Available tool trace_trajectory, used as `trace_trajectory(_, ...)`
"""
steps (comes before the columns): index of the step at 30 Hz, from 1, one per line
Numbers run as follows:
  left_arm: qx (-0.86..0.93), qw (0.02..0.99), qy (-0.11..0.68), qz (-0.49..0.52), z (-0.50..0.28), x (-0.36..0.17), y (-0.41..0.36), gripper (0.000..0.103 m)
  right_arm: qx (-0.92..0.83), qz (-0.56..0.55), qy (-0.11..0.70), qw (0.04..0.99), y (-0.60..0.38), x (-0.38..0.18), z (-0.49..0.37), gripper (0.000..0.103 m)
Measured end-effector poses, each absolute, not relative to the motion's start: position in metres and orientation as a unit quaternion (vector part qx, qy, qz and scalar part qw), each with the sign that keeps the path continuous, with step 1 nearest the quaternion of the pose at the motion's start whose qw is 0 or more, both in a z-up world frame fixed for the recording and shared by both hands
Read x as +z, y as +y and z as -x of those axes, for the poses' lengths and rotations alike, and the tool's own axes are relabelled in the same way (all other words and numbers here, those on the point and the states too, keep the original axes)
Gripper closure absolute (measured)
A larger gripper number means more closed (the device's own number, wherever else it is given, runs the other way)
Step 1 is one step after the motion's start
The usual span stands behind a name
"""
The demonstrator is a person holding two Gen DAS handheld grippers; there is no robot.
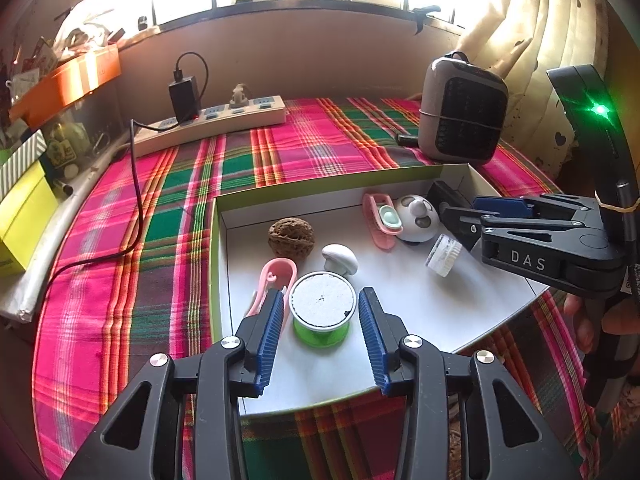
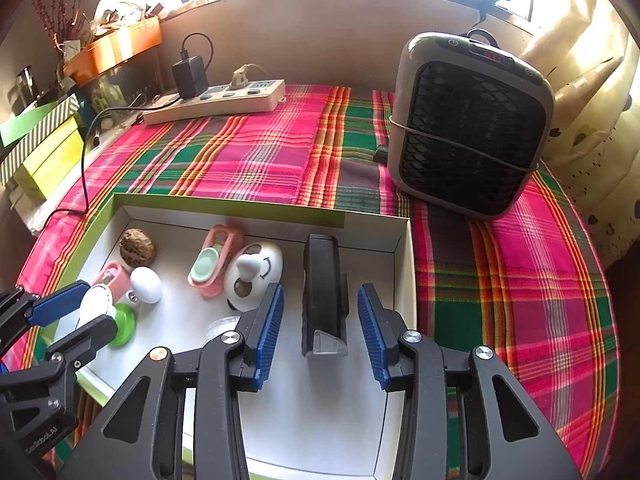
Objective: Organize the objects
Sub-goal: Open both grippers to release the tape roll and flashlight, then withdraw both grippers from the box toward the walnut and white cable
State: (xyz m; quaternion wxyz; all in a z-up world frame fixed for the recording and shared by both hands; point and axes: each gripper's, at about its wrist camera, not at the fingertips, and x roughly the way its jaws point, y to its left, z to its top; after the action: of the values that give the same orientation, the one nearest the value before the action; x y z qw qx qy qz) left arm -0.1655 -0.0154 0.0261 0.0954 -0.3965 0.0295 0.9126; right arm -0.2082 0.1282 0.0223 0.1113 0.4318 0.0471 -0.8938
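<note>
Green spool (image 1: 320, 316) sits dead ahead at 12 o'clock between your left gripper (image 1: 322, 334), jaws spread, empty; axis upright. Right gripper (image 2: 320, 336), also spread, straddles black bar (image 2: 323, 300).

On the plaid tablecloth (image 2: 256, 152), a white power strip (image 2: 216, 100) with a black charger (image 2: 191, 72) lies near the wall, well apart from the grey fan heater (image 2: 468, 124) beside the curtain (image 1: 552, 40).

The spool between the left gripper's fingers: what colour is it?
The spool is bright green with a white top, clearest in the left wrist view.
</note>
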Motion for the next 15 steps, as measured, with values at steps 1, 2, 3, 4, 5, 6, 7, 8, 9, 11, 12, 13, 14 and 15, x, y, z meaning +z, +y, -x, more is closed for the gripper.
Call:
trace_trajectory(1, 0.913, 0.095, 0.030, 0.395, 0.163, 0.027, -0.016, 0.066, -0.894, -0.432, 0.048, 0.111, 0.128, 0.023, 0.207, 0.063)
trace_trajectory(2, 0.914, 0.096, 0.030, 0.394, 0.162, 0.028, -0.015, 0.066, -0.894, -0.431, 0.048, 0.110, 0.128, 0.023, 0.205, 0.062)
trace_trajectory(3, 0.914, 0.094, 0.030, 0.393, 0.160, 0.029, -0.015, 0.066, -0.895, -0.431, 0.048, 0.109, 0.128, 0.023, 0.205, 0.062)
trace_trajectory(4, 0.914, 0.094, 0.031, 0.393, 0.159, 0.031, -0.015, 0.065, -0.895, -0.430, 0.048, 0.108, 0.128, 0.024, 0.203, 0.061)
trace_trajectory(5, 0.915, 0.093, 0.031, 0.392, 0.157, 0.032, -0.015, 0.065, -0.896, -0.428, 0.047, 0.106, 0.129, 0.025, 0.202, 0.059)
trace_trajectory(6, 0.916, 0.091, 0.029, 0.390, 0.155, 0.034, -0.016, 0.065, -0.897, -0.426, 0.046, 0.105, 0.129, 0.027, 0.200, 0.058)
trace_trajectory(7, 0.917, 0.092, 0.029, 0.388, 0.152, 0.035, -0.016, 0.065, -0.898, -0.424, 0.044, 0.105, 0.130, 0.028, 0.199, 0.058)
trace_trajectory(8, 0.918, 0.091, 0.028, 0.386, 0.150, 0.037, -0.017, 0.065, -0.899, -0.422, 0.044, 0.105, 0.130, 0.030, 0.196, 0.058)
trace_trajectory(9, 0.919, 0.089, 0.029, 0.384, 0.148, 0.038, -0.017, 0.065, -0.900, -0.420, 0.044, 0.105, 0.129, 0.031, 0.194, 0.058)
trace_trajectory(11, 0.920, 0.087, 0.032, 0.381, 0.144, 0.041, -0.016, 0.065, -0.902, -0.417, 0.045, 0.105, 0.130, 0.033, 0.190, 0.058)
trace_trajectory(12, 0.921, 0.086, 0.032, 0.380, 0.142, 0.041, -0.016, 0.065, -0.902, -0.416, 0.044, 0.106, 0.130, 0.034, 0.187, 0.058)
trace_trajectory(13, 0.921, 0.086, 0.033, 0.379, 0.140, 0.042, -0.016, 0.065, -0.902, -0.415, 0.043, 0.108, 0.130, 0.035, 0.184, 0.058)
trace_trajectory(14, 0.921, 0.086, 0.032, 0.378, 0.138, 0.043, -0.016, 0.065, -0.903, -0.414, 0.043, 0.109, 0.130, 0.036, 0.182, 0.058)
trace_trajectory(15, 0.922, 0.085, 0.033, 0.376, 0.136, 0.044, -0.016, 0.065, -0.904, -0.412, 0.043, 0.109, 0.130, 0.037, 0.179, 0.058)
